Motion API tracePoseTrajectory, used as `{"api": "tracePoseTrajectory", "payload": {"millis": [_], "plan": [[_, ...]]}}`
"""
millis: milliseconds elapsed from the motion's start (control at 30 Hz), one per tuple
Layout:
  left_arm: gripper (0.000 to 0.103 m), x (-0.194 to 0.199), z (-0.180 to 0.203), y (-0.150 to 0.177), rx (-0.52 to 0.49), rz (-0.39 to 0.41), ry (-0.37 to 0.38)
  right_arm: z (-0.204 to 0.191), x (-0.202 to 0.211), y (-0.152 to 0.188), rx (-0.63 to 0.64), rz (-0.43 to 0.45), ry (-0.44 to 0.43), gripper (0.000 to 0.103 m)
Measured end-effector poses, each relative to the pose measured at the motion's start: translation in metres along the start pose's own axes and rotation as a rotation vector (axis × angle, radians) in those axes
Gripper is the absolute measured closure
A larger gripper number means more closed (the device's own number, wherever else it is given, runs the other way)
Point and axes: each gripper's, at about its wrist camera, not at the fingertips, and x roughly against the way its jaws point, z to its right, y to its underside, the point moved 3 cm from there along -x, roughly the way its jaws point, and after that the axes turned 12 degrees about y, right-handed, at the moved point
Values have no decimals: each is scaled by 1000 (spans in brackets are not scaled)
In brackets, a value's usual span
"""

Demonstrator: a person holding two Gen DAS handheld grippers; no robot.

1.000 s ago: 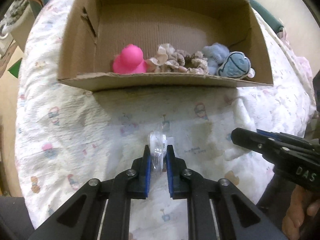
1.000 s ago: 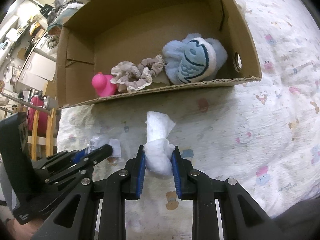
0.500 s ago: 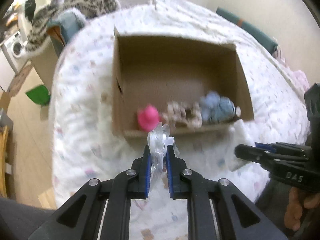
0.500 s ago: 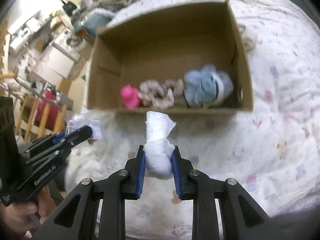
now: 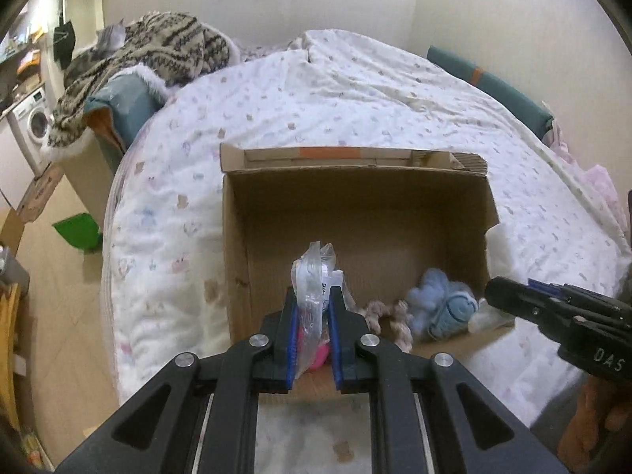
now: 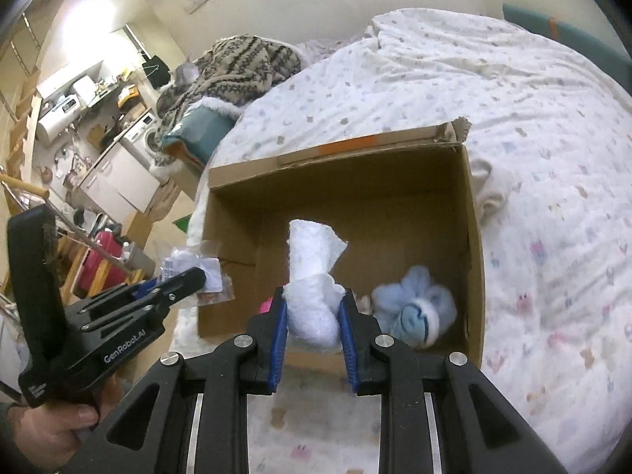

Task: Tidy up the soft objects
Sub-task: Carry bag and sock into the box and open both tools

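Left hand-held gripper (image 5: pixel 312 316) is pinching a plastic packet (image 5: pixel 314 276); the right hand-held gripper (image 6: pixel 312 312) is squeezing white wadding (image 6: pixel 310 276). Both are hovering above the cardboard box (image 5: pixel 355 213) on the bed (image 5: pixel 355 91), probably for release inside.

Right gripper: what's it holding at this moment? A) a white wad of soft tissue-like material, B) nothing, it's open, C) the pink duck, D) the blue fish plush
A: the right gripper is shut on the white wad pinched between its blue pads, while the blue fish plush lies inside the cardboard box.
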Motion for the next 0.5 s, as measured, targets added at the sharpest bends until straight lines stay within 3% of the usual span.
{"api": "tracePoseTrajectory", "payload": {"millis": [267,500], "plan": [[91,-41,-18,17,40,-48,-14,8,-44,18,-4,-71,49,76],[91,-52,-30,23,89,-66,-14,7,-56,23,8,-92,51,77]]}}
